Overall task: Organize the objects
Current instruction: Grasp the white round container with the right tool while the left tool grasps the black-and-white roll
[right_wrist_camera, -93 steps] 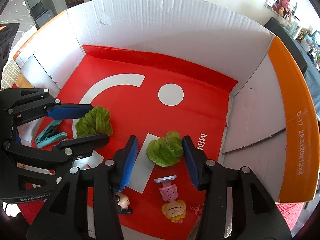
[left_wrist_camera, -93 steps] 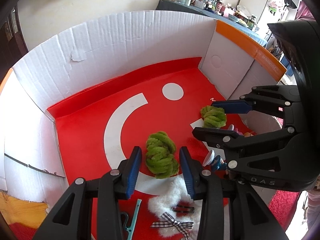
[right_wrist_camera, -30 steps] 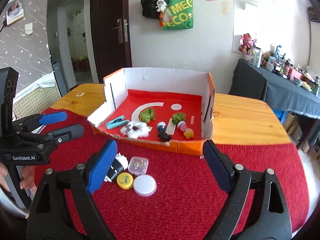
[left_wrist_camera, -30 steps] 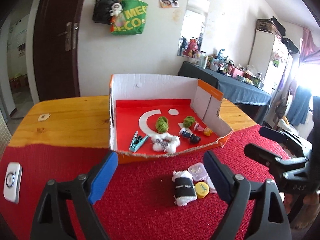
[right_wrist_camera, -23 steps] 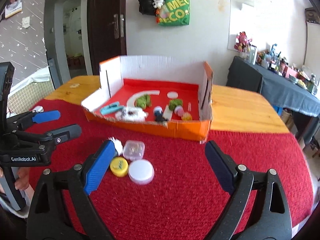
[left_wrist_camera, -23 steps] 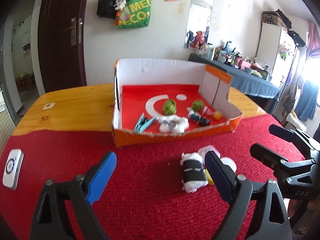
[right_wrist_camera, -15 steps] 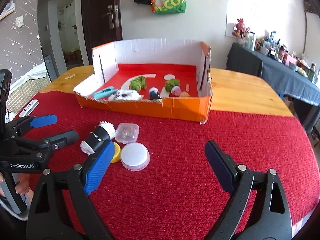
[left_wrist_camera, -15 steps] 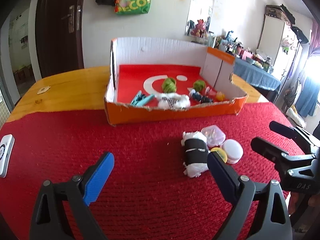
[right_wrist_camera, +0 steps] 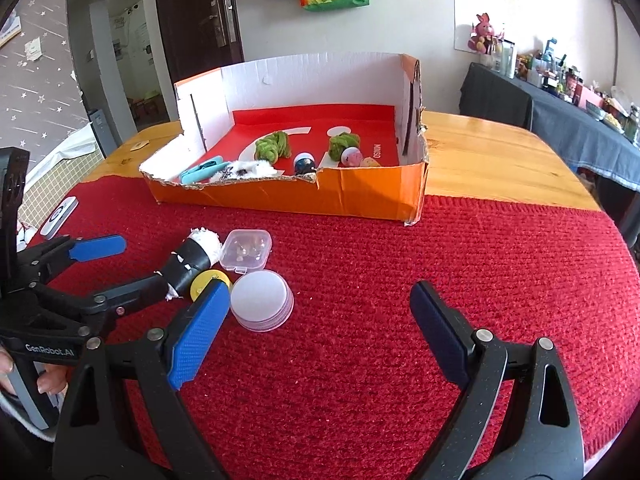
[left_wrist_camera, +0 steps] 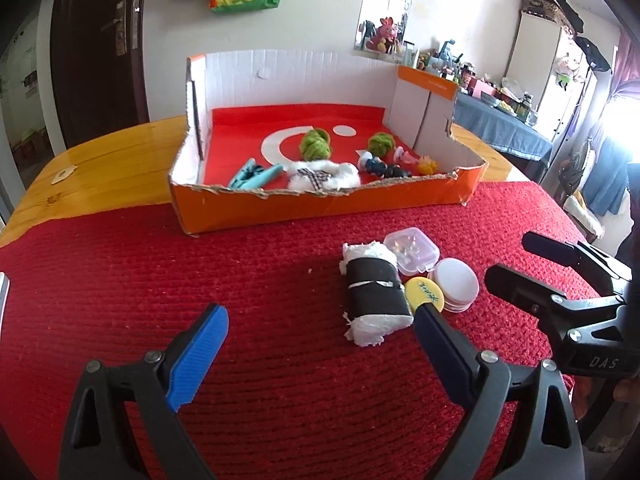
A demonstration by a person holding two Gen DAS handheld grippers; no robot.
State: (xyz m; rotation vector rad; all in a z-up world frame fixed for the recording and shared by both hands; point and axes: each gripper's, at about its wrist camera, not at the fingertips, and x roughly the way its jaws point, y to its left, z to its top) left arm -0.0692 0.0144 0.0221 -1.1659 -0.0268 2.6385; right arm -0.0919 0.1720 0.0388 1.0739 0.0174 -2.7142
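Bright daylight floods from a blown-out window (left_wrist_camera: pixel 624 128) at right; both views sharp, fisheye-curved with dark vignetted corners, shadows soft.

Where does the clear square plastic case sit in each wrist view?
Left wrist: clear square case right of centre, on the red cloth beside the black-banded roll.
Right wrist: clear square case left of centre, same neighbours.
Shared landmark: the orange cardboard box behind it.

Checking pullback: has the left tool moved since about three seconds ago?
Yes. The left tool was inside the cardboard box around a green pom-pom; now it sits outside, open over the red cloth.
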